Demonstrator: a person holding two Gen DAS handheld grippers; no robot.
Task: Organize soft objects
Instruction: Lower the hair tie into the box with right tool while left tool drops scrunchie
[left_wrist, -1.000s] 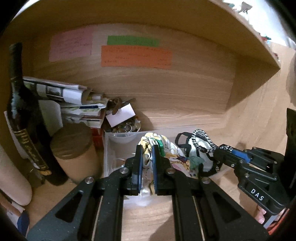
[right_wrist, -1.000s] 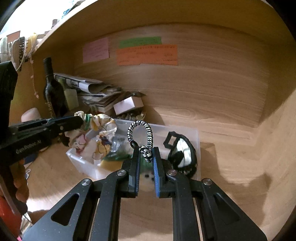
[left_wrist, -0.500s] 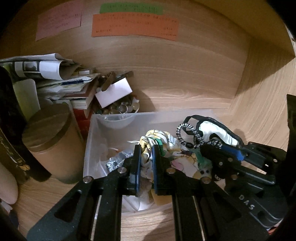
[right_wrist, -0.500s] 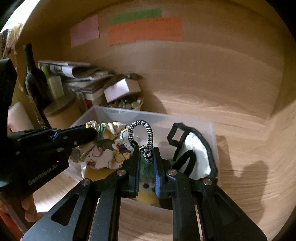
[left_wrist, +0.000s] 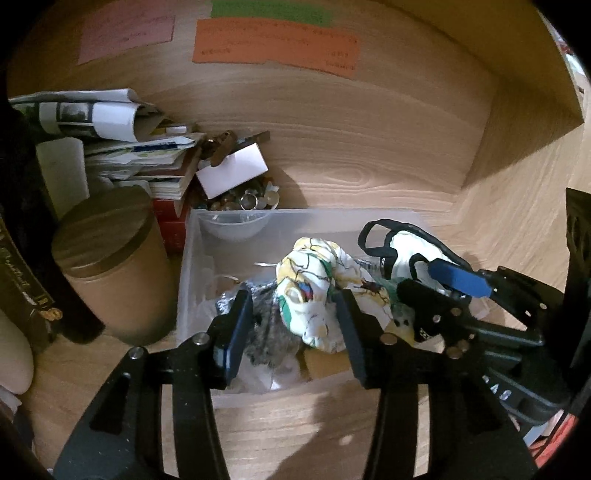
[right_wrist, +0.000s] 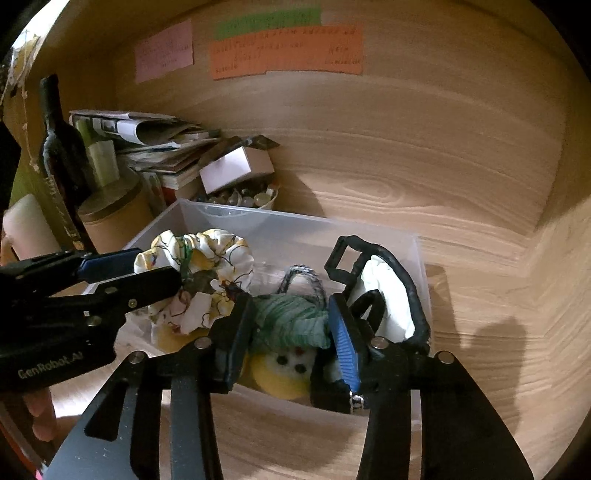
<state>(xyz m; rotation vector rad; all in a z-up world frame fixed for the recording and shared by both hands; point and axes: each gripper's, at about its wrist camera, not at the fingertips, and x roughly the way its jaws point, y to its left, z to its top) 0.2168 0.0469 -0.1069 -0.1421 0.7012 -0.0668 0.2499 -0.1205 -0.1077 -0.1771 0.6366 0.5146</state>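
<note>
Wood-grain shelf walls close in the scene, with coloured paper notes (left_wrist: 275, 42) stuck on the back panel, so everything is worked inside a tight alcove.

From the left wrist view, a clear plastic bin (left_wrist: 192, 266) sits on the shelf floor as the collecting place for soft items. The left gripper (left_wrist: 295, 325) hangs over its near edge with its 2 fingers spread wide, holding nothing; the floral scrunchie (left_wrist: 314, 291) lies between them, resting on the pile, which suggests it is already delivered. A black-trimmed white mask (left_wrist: 410, 251) leans at the bin's right end. Beside the bin on the left stand a brown lidded canister (left_wrist: 110, 269) and a stack of papers (left_wrist: 122, 147), hard clutter kept outside.

From the right wrist view, the right gripper (right_wrist: 291, 332) is likewise spread apart and empty above the bin (right_wrist: 288, 225). A green cloth (right_wrist: 291, 321) and a yellow plush (right_wrist: 284, 376) lie below it, and a black-and-white cord loop (right_wrist: 301, 277) rests behind them, apparently dropped in. The scrunchie (right_wrist: 207, 266) sits left, the mask (right_wrist: 384, 299) right. A dark bottle (right_wrist: 61, 147) stands clear.
</note>
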